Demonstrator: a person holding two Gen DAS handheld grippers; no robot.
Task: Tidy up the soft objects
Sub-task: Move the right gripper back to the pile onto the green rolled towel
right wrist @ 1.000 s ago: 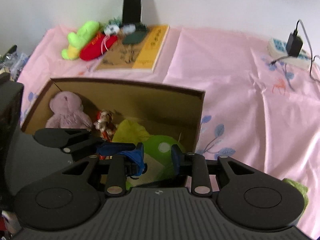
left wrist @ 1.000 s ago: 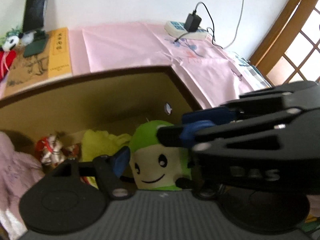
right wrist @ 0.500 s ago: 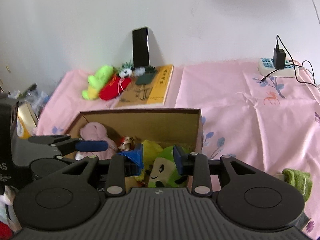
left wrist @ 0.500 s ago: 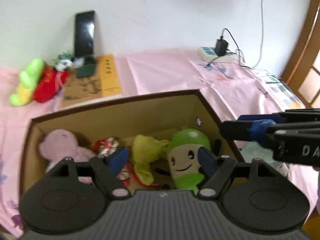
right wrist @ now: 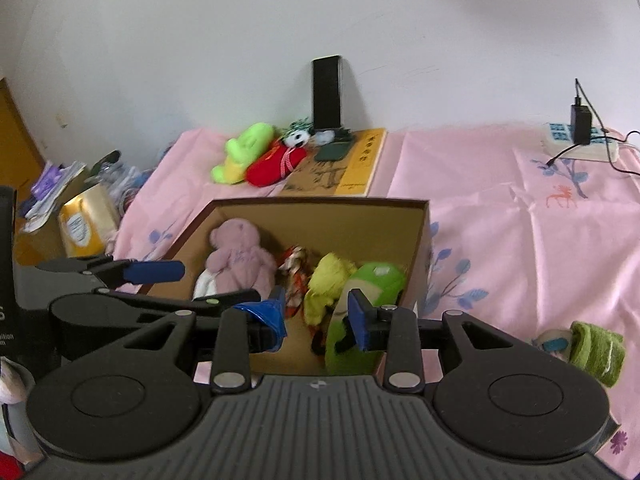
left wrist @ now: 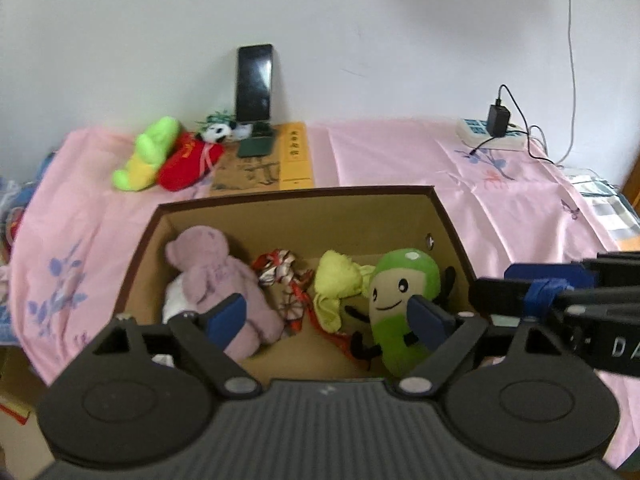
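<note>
A black phone (left wrist: 254, 80) leans upright against the wall. A charger (left wrist: 498, 120) sits plugged into a power strip (left wrist: 472, 130). A book (left wrist: 276, 162) lies flat nearby.

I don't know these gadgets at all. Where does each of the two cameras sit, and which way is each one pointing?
Left wrist view: sits on the left gripper, looking forward and down into the cardboard box of soft toys; its own open fingers show, with the right gripper entering from the right.
Right wrist view: sits on the right gripper, facing the same box from further right; its own open fingers show, with the left gripper at left.
Both share the box, the pink teddy bear, the pink tablecloth and the phone against the wall.
</note>
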